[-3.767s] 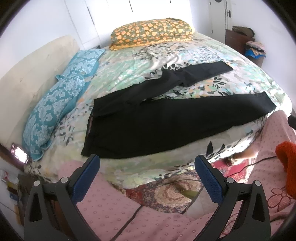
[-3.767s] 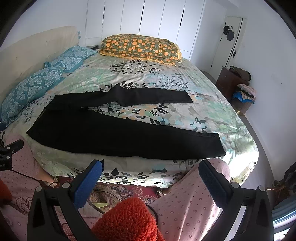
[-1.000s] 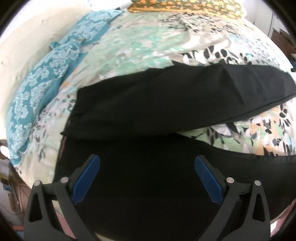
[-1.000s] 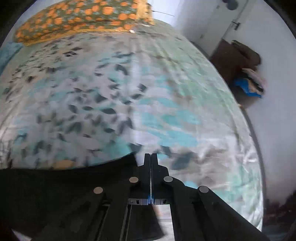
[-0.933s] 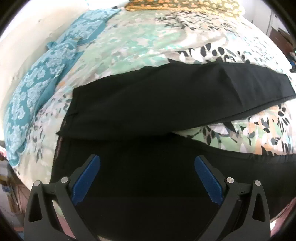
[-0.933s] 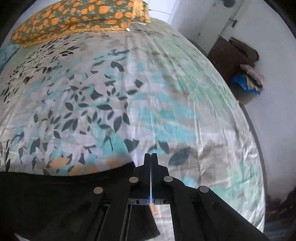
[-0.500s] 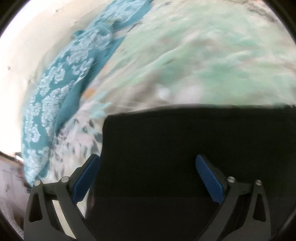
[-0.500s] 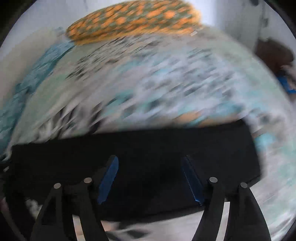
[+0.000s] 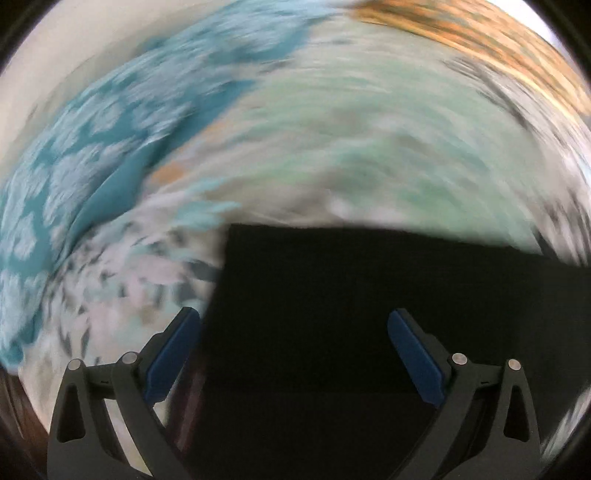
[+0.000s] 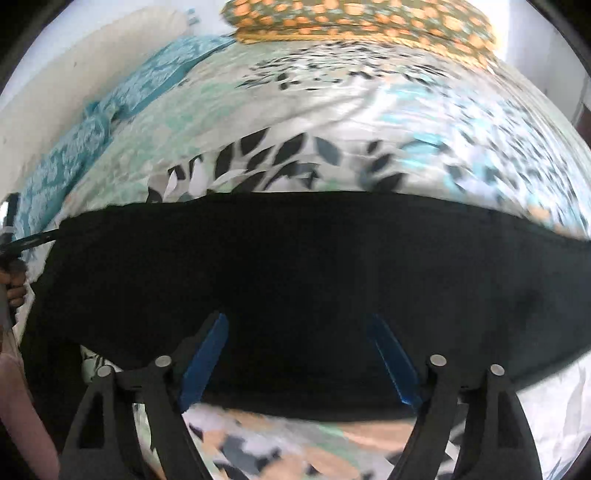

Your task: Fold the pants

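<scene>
The black pants [image 10: 295, 266] lie flat on the floral bedspread [image 10: 332, 110] as a long dark band across the right wrist view. My right gripper [image 10: 297, 354] is open and empty, low over the pants' near edge. In the blurred left wrist view the pants [image 9: 369, 314] fill the lower right, with a squared corner at upper left. My left gripper [image 9: 293, 350] is open and empty over that end of the pants. The left gripper's tool and hand show at the left edge of the right wrist view [image 10: 14, 258].
Teal patterned pillows [image 9: 74, 166] lie along the left side of the bed by a cream headboard [image 10: 74, 74]. An orange-flowered pillow [image 10: 369, 18] sits at the far end. Bedspread [image 10: 295, 450] shows below the pants near my right gripper.
My right gripper opened, letting go of the pant leg, which now lies over the other leg. Both views swing fast; the left gripper has moved toward the pants' left corner.
</scene>
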`<state>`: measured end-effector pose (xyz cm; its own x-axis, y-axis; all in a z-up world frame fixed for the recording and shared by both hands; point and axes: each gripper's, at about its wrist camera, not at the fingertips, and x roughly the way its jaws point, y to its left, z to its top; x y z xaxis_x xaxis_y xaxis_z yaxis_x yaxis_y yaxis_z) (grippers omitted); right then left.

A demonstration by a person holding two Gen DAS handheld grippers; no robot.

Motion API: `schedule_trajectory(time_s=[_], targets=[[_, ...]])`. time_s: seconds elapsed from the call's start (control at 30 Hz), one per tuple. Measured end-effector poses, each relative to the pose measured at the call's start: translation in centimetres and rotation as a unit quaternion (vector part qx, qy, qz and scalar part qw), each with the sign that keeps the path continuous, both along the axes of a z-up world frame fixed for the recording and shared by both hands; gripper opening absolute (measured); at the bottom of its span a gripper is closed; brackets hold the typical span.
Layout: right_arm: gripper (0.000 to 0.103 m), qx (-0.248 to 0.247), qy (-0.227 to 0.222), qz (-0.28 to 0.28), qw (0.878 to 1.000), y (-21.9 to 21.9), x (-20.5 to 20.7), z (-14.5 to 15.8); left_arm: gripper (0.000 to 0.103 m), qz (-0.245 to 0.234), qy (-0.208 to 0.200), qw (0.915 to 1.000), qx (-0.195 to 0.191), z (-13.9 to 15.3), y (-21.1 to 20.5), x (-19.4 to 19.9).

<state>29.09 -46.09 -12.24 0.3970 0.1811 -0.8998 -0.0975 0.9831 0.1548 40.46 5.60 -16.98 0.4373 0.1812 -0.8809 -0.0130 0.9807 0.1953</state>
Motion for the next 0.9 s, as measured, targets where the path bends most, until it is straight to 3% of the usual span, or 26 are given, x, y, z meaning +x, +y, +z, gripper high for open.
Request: schedule_trajectory(time_s=[0.07,0.1,0.17,0.2,0.23,0.3,0.4,0.5,0.6,0.67,0.73,0.8,0.9], targets=[[0.086,-0.035,0.030,0.006,0.999,0.6,1.1,-2.2,0.103,-0.020,0.008,0.9941,0.106,-2.2,-1.2,-0.7],[0.087,-0.044,0.021,0.009,0.999,0.6,1.2,-2.3,0.103,-0.018,0.010,0.9938,0.109,-3.2,-0.7,-0.8],[0.087,-0.079,0.025,-0.031,0.996,0.3,1.2,-1.2,0.103,0.032,0.013,0.9972,0.067,-1.9,0.7,-0.9],[0.087,-0.090,0.026,-0.054,0.994,0.1,0.8,-0.4,0.101,0.061,0.018,0.9959,0.064,-1.0,1.3,-1.2],[0.087,-0.071,0.003,-0.065,0.995,0.1,-0.4,1.4,0.101,0.068,0.010,0.9962,0.054,-0.2,1.5,-1.9],[0.087,-0.033,-0.030,-0.057,0.997,0.9,-3.3,4.2,0.102,0.042,-0.015,0.9990,0.007,2.1,0.6,-4.6],[0.090,0.008,-0.041,-0.042,0.998,3.4,-9.8,6.1,0.102,-0.028,-0.015,0.9991,-0.029,3.2,-2.7,-10.2],[0.090,0.011,-0.041,-0.062,0.997,4.0,-17.4,5.2,0.102,-0.077,-0.010,0.9968,-0.019,1.7,-5.8,-14.4],[0.090,0.004,-0.010,-0.143,0.990,0.0,-22.8,2.9,0.103,-0.099,0.015,0.9949,0.015,-1.3,-7.9,-17.1],[0.090,0.017,0.029,-0.248,0.968,-5.7,-26.8,1.2,0.103,-0.098,-0.012,0.9951,0.009,-1.6,-8.1,-18.4],[0.090,0.026,0.043,-0.333,0.941,-11.4,-30.2,0.2,0.103,-0.094,-0.012,0.9955,-0.006,-1.7,-7.3,-18.2],[0.085,0.033,0.007,-0.390,0.920,-16.3,-32.8,0.7,0.103,-0.080,0.002,0.9961,-0.038,-1.9,-6.4,-17.5],[0.087,-0.040,0.022,-0.484,0.874,-19.7,-35.0,1.5,0.103,-0.057,0.000,0.9937,-0.096,-2.6,-5.0,-17.3]])
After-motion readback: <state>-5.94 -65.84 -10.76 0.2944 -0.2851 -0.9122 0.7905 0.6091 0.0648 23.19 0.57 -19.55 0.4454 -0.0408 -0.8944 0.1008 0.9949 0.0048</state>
